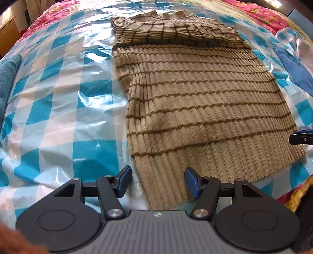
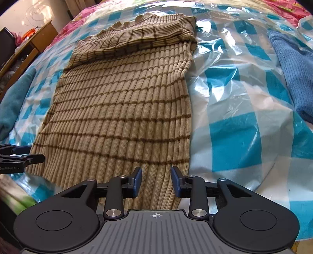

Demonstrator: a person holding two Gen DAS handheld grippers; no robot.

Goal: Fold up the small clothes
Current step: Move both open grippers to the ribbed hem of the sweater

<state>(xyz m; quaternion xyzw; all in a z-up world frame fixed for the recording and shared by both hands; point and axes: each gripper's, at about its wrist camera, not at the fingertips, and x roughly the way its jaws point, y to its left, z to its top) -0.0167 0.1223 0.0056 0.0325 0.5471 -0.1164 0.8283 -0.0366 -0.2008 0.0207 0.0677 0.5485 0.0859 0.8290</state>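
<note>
A tan ribbed sweater with dark brown stripes (image 1: 195,101) lies flat on a blue-and-white checked plastic sheet (image 1: 58,97), its sleeves folded across the chest near the collar. My left gripper (image 1: 158,182) is open, its blue pads straddling the hem's near left corner. My right gripper (image 2: 156,181) is open over the hem's near right corner of the sweater (image 2: 121,101). The right gripper's tip shows at the left wrist view's right edge (image 1: 301,136); the left gripper shows at the right wrist view's left edge (image 2: 17,156).
A blue knit garment (image 2: 293,74) lies to the right on the plastic sheet (image 2: 234,117). A teal cloth (image 1: 7,78) lies at the left. A pink floral bedspread (image 1: 260,13) rims the sheet. A wooden cabinet (image 2: 29,46) stands at far left.
</note>
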